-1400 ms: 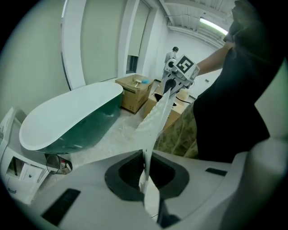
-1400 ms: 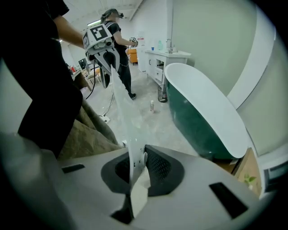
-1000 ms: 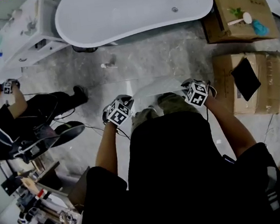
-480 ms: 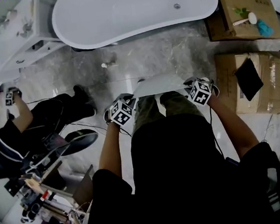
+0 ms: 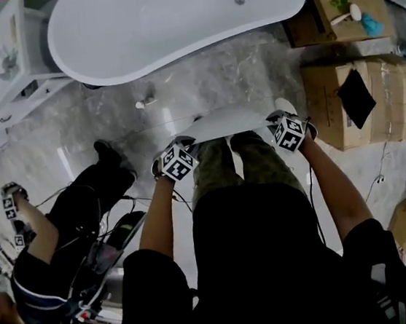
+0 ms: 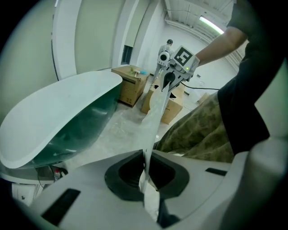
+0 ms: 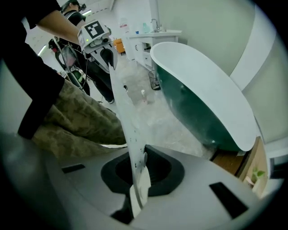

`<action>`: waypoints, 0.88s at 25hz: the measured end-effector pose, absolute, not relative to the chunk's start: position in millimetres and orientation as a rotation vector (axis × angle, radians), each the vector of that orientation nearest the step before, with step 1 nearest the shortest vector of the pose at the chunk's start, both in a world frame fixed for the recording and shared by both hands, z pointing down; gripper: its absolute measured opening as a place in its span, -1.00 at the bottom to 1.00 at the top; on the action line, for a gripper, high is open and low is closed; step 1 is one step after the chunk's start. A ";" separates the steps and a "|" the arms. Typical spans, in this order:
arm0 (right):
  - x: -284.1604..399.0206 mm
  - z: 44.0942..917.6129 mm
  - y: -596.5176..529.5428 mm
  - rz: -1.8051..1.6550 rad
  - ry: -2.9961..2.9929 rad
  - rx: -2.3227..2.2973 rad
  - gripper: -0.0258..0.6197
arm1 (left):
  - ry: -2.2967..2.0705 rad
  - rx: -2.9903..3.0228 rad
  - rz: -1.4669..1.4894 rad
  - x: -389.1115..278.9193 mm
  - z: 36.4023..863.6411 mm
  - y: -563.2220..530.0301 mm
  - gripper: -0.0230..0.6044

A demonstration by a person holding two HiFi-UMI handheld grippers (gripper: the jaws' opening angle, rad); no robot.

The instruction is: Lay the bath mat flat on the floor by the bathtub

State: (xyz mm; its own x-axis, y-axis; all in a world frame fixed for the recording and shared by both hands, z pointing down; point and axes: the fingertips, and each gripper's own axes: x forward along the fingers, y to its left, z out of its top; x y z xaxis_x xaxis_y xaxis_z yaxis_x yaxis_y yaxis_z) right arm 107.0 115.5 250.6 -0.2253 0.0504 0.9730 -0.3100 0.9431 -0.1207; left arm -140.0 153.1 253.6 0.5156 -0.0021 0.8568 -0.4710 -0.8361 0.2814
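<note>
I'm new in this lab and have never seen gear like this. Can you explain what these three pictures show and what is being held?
There is no robot here. A person holds a two-jaw gripper in each hand. The head view comes from a camera on that person's head, looking steeply down. The two gripper views come from cameras riding on each gripper, looking along its jaws. The left gripper and the right gripper are each shut on one end of a thin white mat, which is held between them over the grey floor, in front of the white bathtub. Cardboard boxes stand at the right. Another person is at the left.
</note>
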 end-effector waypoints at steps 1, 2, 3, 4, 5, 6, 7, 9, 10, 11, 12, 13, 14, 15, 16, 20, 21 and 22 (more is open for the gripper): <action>103.9 258.5 114.3 0.346 -1.758 0.200 -0.83 | -0.365 2.276 1.278 -142.9 263.7 152.6 -0.84; 102.0 267.1 113.6 0.355 -1.748 0.205 -0.83 | -0.348 2.278 1.276 -144.7 274.4 152.2 -0.84; 101.1 276.3 112.7 0.360 -1.741 0.208 -0.83 | -0.338 2.280 1.279 -145.7 285.6 151.1 -0.84; 100.8 286.0 112.2 0.362 -1.736 0.210 -0.83 | -0.333 2.279 1.283 -146.0 296.8 149.6 -0.84; 101.3 296.0 112.8 0.362 -1.732 0.209 -0.83 | -0.330 2.277 1.285 -145.8 307.4 148.7 -0.84; 102.5 306.4 114.4 0.360 -1.727 0.207 -0.83 | -0.328 2.273 1.284 -144.7 317.4 148.6 -0.84; 104.5 316.9 116.0 0.354 -1.724 0.206 -0.83 | -0.327 2.270 1.283 -143.0 327.1 149.0 -0.84; 109.7 339.1 114.9 0.333 -1.725 0.220 -0.83 | -0.325 2.273 1.286 -138.8 347.1 148.8 -0.84; 112.3 352.0 112.2 0.320 -1.729 0.232 -0.83 | -0.324 2.279 1.292 -136.3 358.6 148.0 -0.84; 115.1 366.6 109.8 0.308 -1.733 0.243 -0.83 | -0.323 2.284 1.302 -133.3 371.4 147.5 -0.84; 118.4 382.8 108.9 0.297 -1.735 0.249 -0.83 | -0.321 2.289 1.316 -129.7 385.6 148.2 -0.84; 122.7 400.7 109.9 0.287 -1.734 0.251 -0.83 | -0.318 2.292 1.332 -125.4 401.3 150.1 -0.84; 128.1 419.9 111.9 0.277 -1.731 0.249 -0.83 | -0.313 2.293 1.347 -120.4 418.1 152.4 -0.84; 134.6 439.6 114.2 0.270 -1.727 0.245 -0.83 | -0.310 2.291 1.359 -114.5 435.6 154.1 -0.84; 141.7 459.2 116.8 0.267 -1.725 0.241 -0.83 | -0.313 2.286 1.367 -108.0 453.2 155.4 -0.84; 168.1 529.4 133.9 0.252 -1.723 0.226 -0.83 | -0.327 2.286 1.424 -83.6 518.6 162.7 -0.84; 173.3 544.7 139.1 0.241 -1.721 0.216 -0.83 | -0.316 2.298 1.446 -78.8 532.7 165.2 -0.84; 177.9 559.1 144.2 0.229 -1.717 0.203 -0.83 | -0.300 2.311 1.468 -74.7 546.1 167.8 -0.84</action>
